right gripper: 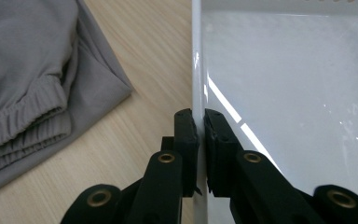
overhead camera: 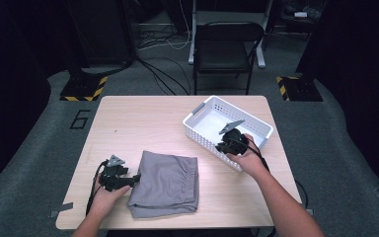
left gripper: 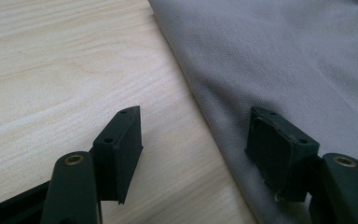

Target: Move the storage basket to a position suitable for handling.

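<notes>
One basket (overhead camera: 205,129) at 2 o'clock on counter (overhead camera: 128,123), one folded cloth (overhead camera: 168,182). Right gripper (right gripper: 199,122) fingers clamp basket wall; left gripper (left gripper: 193,140) fingers open, straddling cloth edge.

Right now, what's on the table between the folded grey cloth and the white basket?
Nothing: in the high view a bare strip of table separates the folded grey cloth from the white basket.

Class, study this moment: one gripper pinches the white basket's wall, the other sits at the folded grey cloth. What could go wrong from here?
1. The right gripper clamps only the thin rim of the white basket; pulling may tip it or slip off.
2. The left gripper is open with one pad on the folded grey cloth and one over the table; closing may catch only the top layer and unfold it.
</notes>
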Motion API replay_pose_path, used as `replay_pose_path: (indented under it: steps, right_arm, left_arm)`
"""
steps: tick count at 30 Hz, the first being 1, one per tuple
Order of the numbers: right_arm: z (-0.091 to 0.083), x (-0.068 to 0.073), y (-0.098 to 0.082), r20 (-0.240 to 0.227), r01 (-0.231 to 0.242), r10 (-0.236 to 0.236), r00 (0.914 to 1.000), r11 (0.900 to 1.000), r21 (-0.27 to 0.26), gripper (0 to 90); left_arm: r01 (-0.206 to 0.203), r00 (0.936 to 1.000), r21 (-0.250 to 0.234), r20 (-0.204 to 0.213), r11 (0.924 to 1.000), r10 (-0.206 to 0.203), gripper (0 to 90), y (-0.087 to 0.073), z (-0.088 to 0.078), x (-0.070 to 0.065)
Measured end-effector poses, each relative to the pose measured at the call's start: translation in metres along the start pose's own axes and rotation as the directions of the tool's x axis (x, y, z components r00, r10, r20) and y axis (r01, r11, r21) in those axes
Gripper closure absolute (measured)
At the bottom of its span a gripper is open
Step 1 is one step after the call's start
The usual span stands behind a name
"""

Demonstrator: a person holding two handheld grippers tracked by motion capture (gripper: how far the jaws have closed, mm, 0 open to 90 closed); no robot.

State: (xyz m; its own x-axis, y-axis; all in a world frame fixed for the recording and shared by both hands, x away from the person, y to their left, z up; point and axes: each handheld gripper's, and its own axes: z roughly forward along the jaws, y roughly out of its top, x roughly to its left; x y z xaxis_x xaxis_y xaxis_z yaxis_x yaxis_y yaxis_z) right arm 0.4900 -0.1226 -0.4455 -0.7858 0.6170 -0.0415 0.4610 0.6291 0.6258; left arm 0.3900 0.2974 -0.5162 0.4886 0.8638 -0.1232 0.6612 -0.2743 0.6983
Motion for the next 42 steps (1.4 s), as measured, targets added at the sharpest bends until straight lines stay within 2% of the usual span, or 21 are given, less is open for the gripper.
replay_pose_path:
  steps: [5, 9, 11, 12, 13, 16, 17, 21, 22, 24, 26, 27, 29, 34, 36, 37, 38, 39, 40, 41, 42]
  right_arm:
    - [0.008, 0.014, 0.011, -0.032, 0.075, -0.075, 0.9966, 0.997, -0.001, 84.7]
    - [0.01, 0.018, 0.014, -0.044, 0.092, -0.092, 0.9948, 0.996, -0.001, 84.6]
    - [0.011, 0.018, 0.015, -0.054, 0.083, -0.083, 0.9951, 0.997, -0.001, 82.6]
    - [0.01, 0.018, 0.015, -0.056, 0.072, -0.072, 0.9958, 0.997, -0.002, 74.6]
    - [0.003, 0.014, 0.015, -0.05, 0.031, -0.033, 0.9982, 0.999, -0.038, 63.9]
    - [-0.008, 0.011, 0.016, -0.025, 0.005, -0.007, 0.9997, 0.998, -0.068, 59.5]
    - [-0.019, 0.008, 0.016, -0.002, -0.04, 0.04, 0.9992, 0.995, -0.089, 56.1]
    - [-0.03, 0.003, 0.014, 0.036, -0.061, 0.066, 0.9971, 0.991, -0.121, 52.3]
    - [-0.037, 0.002, 0.012, 0.074, -0.089, 0.098, 0.9924, 0.989, -0.119, 47.3]
    - [-0.04, 0.002, 0.008, 0.105, -0.128, 0.141, 0.9844, 0.984, -0.123, 43.2]
    - [-0.043, 0.001, 0.006, 0.124, -0.138, 0.151, 0.9807, 0.985, -0.105, 40.6]
    - [-0.047, -0.001, 0.0, 0.16, -0.17, 0.185, 0.9697, 0.98, -0.105, 38.9]
    - [-0.048, -0.002, -0.002, 0.177, -0.174, 0.192, 0.9654, 0.979, -0.107, 38.3]
    - [-0.054, -0.008, -0.02, 0.254, -0.276, 0.292, 0.922, 0.956, -0.098, 32.8]
    - [-0.055, -0.01, -0.027, 0.268, -0.295, 0.311, 0.912, 0.951, -0.098, 31.5]
    - [-0.055, -0.01, -0.027, 0.268, -0.295, 0.311, 0.912, 0.951, -0.098, 31.5]
    - [-0.056, -0.012, -0.03, 0.278, -0.303, 0.319, 0.9062, 0.948, -0.098, 30.8]
    - [-0.055, -0.013, -0.035, 0.294, -0.333, 0.345, 0.8913, 0.938, -0.09, 29.1]
    - [-0.055, -0.013, -0.035, 0.294, -0.333, 0.345, 0.8913, 0.938, -0.09, 29.1]
    - [-0.054, -0.015, -0.041, 0.304, -0.361, 0.366, 0.8793, 0.929, -0.076, 28.7]
    - [-0.054, -0.015, -0.041, 0.304, -0.361, 0.366, 0.8793, 0.929, -0.076, 28.7]
  left_arm:
    - [0.004, 1.0, -0.004, 0.0, 1.0, -0.004, 35.0, 0.0, 0.0, 0.0]
    - [0.005, 1.0, 0.0, 0.0, 1.0, -0.005, 35.0, 0.0, 0.0, 0.0]
    - [0.006, 1.0, -0.001, -0.003, 1.0, -0.006, 35.0, 0.0, 0.0, 0.001]
    - [-0.003, 1.0, 0.011, 0.005, 0.9999, 0.003, 35.0, 0.0, -0.001, 0.001]
    - [0.004, 1.0, 0.008, 0.004, 1.0, -0.004, 35.0, 0.0, -0.002, 0.001]
    - [0.005, 1.0, 0.009, 0.005, 0.9999, -0.005, 35.0, 0.0, -0.002, 0.001]
    - [0.007, 1.0, 0.008, 0.004, 0.9999, -0.007, 35.0, 0.0, -0.001, 0.001]
    - [0.004, 1.0, 0.01, 0.002, 0.9999, -0.004, 35.0, 0.0, -0.002, 0.001]
    - [0.005, 1.0, 0.008, 0.001, 1.0, -0.005, 34.9, 0.0, -0.002, 0.001]
    - [-0.002, 1.0, 0.013, 0.0, 0.9999, 0.002, 34.9, 0.0, -0.002, 0.001]
    - [0.0, 1.0, 0.013, 0.0, 0.9999, 0.0, 34.9, 0.0, -0.002, 0.001]
    - [-0.001, 1.0, 0.014, -0.001, 0.9999, 0.001, 34.8, 0.0, -0.002, 0.001]
    - [-0.001, 1.0, 0.014, -0.001, 0.9999, 0.001, 34.8, 0.0, -0.002, 0.002]
    - [-0.003, 1.0, 0.015, -0.001, 0.9999, 0.003, 34.8, 0.0, -0.002, 0.002]
    - [-0.002, 1.0, 0.016, -0.001, 0.9999, 0.002, 34.8, 0.0, -0.002, 0.002]
    - [-0.002, 1.0, 0.016, -0.001, 0.9999, 0.002, 34.8, 0.0, -0.002, 0.002]
    - [-0.002, 1.0, 0.016, 0.0, 0.9999, 0.002, 34.8, 0.0, -0.002, 0.002]
    - [-0.001, 1.0, 0.006, -0.005, 1.0, 0.001, 34.8, 0.0, -0.001, 0.001]
    - [0.0, 1.0, 0.008, -0.004, 1.0, 0.0, 34.8, 0.0, -0.001, 0.001]
    - [0.0, 1.0, 0.007, -0.004, 1.0, 0.0, 34.8, 0.0, 0.0, 0.001]
    - [0.0, 1.0, 0.007, -0.004, 1.0, 0.0, 34.8, 0.0, 0.0, 0.001]
